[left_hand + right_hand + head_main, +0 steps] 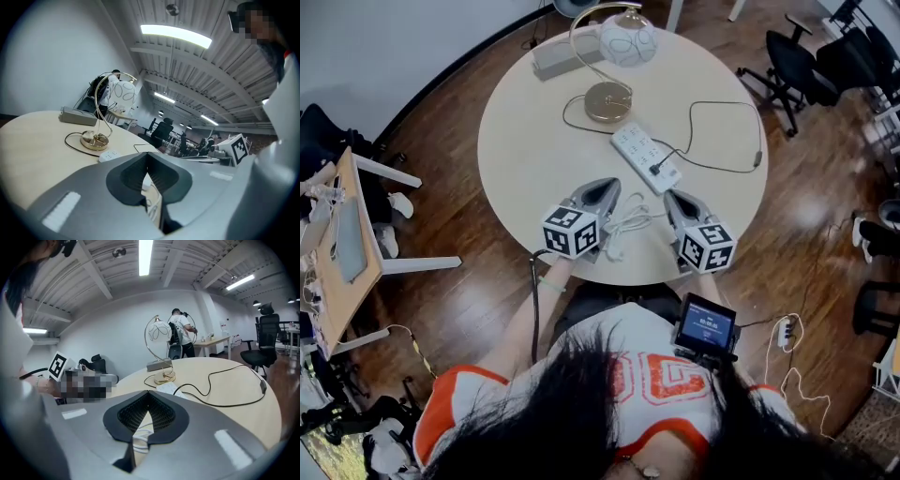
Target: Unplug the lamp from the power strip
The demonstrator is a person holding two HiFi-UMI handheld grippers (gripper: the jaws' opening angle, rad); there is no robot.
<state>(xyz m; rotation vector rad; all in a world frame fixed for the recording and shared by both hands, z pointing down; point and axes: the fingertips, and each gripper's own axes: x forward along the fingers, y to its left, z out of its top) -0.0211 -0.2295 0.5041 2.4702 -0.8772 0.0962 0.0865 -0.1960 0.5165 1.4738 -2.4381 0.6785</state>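
The gold-based lamp with a white glass globe [608, 100] stands near the far edge of the round beige table [520, 178]. Its black plug [657, 170] sits in the white power strip [639, 150] at the centre. At the near edge, the left gripper [606, 188] and the right gripper [674, 198] both have their jaws together and hold nothing. A coiled white cable [628, 223] lies between them.

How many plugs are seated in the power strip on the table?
1: a black plug in the power strip, at the end away from the lamp; the remaining sockets look empty from the head view.
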